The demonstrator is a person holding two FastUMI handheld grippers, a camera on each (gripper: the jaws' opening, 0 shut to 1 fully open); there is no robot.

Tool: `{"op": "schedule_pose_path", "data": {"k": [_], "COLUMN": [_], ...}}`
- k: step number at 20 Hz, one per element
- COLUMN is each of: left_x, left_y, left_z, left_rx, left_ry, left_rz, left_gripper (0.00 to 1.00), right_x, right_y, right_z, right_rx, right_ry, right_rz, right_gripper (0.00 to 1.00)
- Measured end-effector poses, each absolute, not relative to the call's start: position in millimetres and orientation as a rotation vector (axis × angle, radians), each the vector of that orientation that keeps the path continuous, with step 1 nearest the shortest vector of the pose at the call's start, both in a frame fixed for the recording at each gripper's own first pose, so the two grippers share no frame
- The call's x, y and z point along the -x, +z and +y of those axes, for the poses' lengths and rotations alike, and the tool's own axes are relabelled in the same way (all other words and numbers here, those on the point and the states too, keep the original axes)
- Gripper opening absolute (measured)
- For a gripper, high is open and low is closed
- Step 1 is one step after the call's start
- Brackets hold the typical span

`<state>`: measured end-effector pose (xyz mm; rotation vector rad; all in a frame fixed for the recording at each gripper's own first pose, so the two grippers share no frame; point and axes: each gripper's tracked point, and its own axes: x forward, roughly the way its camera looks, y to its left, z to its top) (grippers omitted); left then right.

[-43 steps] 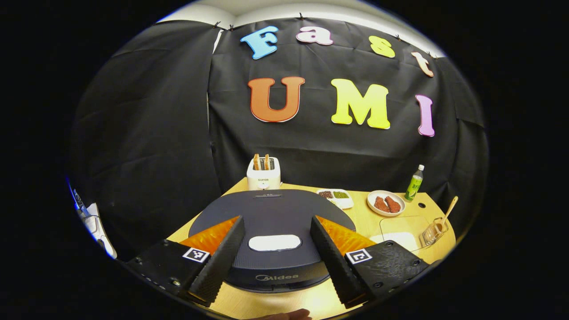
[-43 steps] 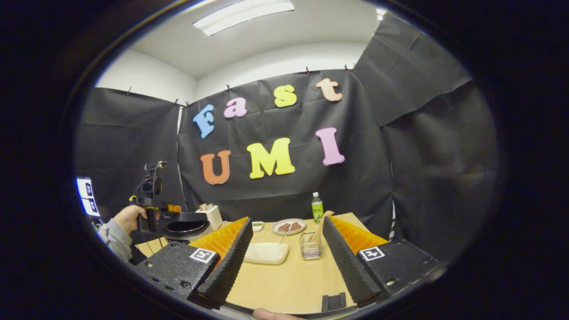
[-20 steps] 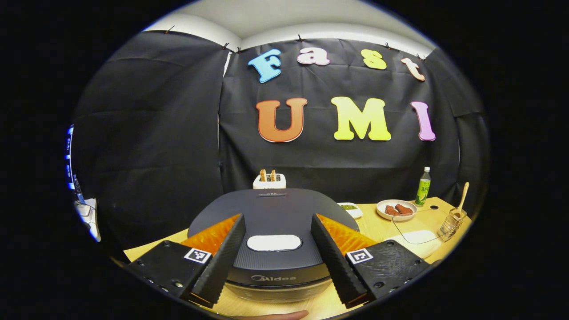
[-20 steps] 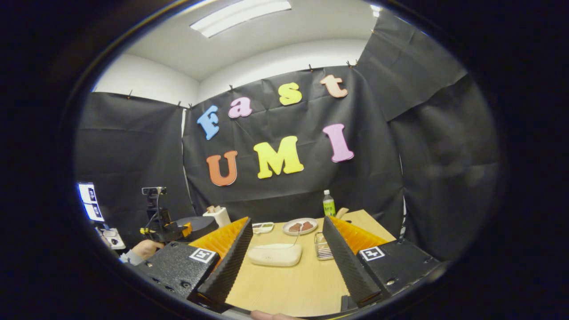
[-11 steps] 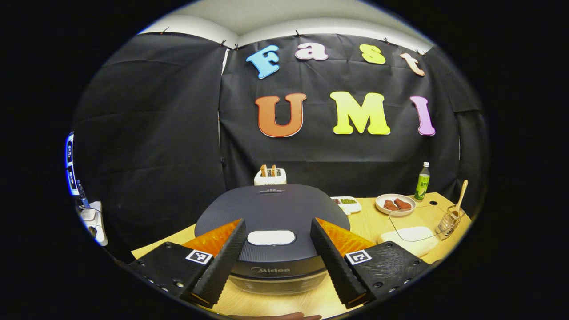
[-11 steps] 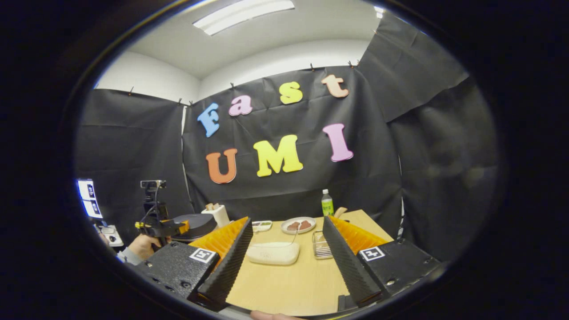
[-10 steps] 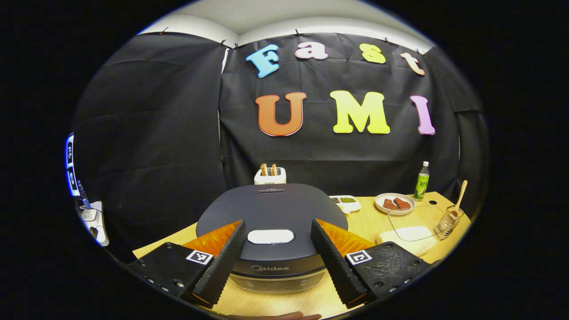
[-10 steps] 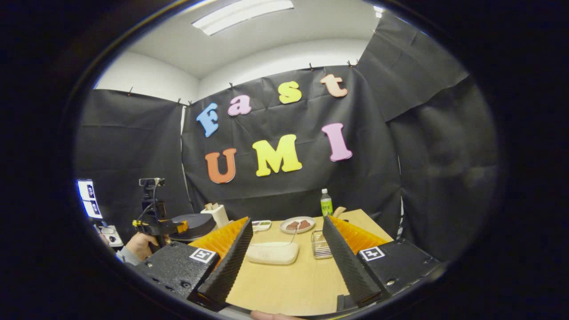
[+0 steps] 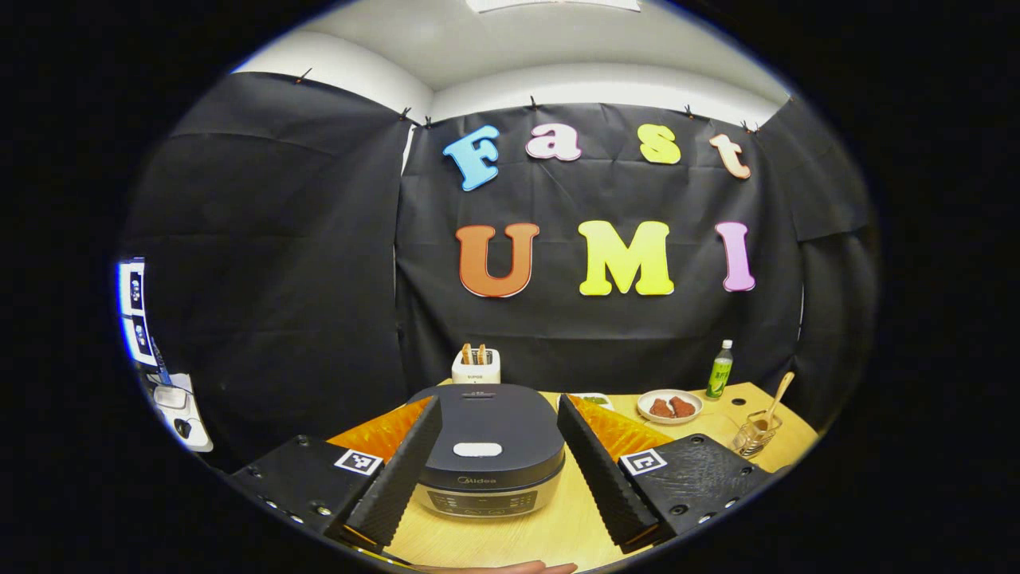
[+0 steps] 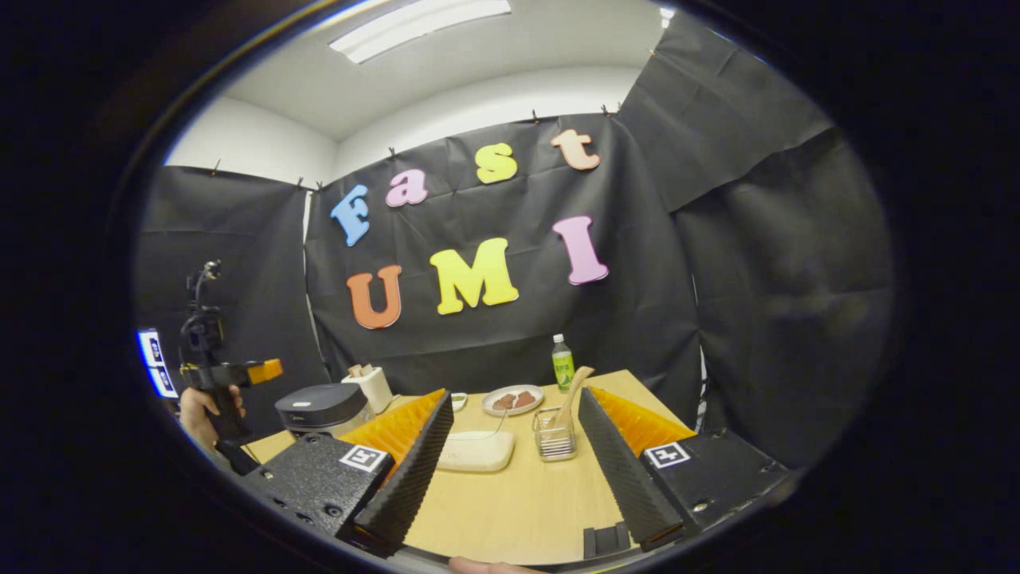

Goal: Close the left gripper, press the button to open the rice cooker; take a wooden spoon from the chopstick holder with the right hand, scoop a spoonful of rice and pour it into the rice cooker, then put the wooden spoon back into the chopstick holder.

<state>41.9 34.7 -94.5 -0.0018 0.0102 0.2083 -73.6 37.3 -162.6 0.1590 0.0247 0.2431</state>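
Wooden desk (image 10: 510, 502) carrying everything. Dark rice cooker (image 9: 486, 442) sitting with lid down toward the desk's left end, pale oval button (image 9: 477, 450) lying on the lid's front, untouched. Left gripper (image 9: 494, 470) hanging in front of the cooker, fingers (image 9: 398, 470) spread wide, framing the cooker without touching it; also showing far off in the right gripper view (image 10: 239, 373), gripped by a hand (image 10: 195, 410), raised above and left of the cooker (image 10: 321, 406). Right gripper (image 10: 510, 478) hovering low over bare desk, fingers (image 10: 406, 474) spread apart, pinching nothing.

Standing in the wire chopstick holder (image 10: 555, 442), between the right gripper's fingers and farther back: wooden spoon (image 10: 572, 391), handle leaning up to the right. Lying just left of the holder: white lidded rice container (image 10: 476, 450), clear lid seeming propped up, hard to tell. Same holder (image 9: 753, 434) and spoon (image 9: 777, 395) sitting at the desk's far right in the left gripper view.

Resting behind, near the wall: white toaster (image 9: 476, 367) holding two slices, plate (image 9: 669, 406) of reddish pieces, green bottle (image 9: 719, 371), small white dish (image 9: 594, 397) partly hidden by a finger.
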Motion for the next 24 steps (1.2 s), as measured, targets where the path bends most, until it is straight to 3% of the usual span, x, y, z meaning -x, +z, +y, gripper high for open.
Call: {"op": "schedule_pose_path", "data": {"k": [3, 4, 5, 10, 24], "left_x": [-11, -1, 9, 49, 84], "left_y": [-79, -83, -90, -95, -83], "left_z": [20, 11, 6, -14, -47], "left_rx": [0.014, 0.026, 0.038, 0.054, -0.055], "left_ry": [0.169, 0.149, 0.135, 0.123, 0.050], "left_rz": [-0.032, -0.028, -0.020, -0.033, -0.033], "left_gripper": [0.93, 1.00, 0.95, 0.94, 0.94], "right_x": [74, 73, 75, 76, 77], "right_y": [-161, -163, -164, -156, -102], "right_z": [34, 35, 35, 34, 40], "right_rx": [-0.164, -0.165, -0.162, -0.139, -0.018], "right_ry": [0.241, 0.242, 0.242, 0.230, 0.176], "right_rz": [0.023, 0.027, 0.033, 0.020, -0.046], "right_gripper": [1.00, 1.00, 1.00, 0.97, 1.00]}}
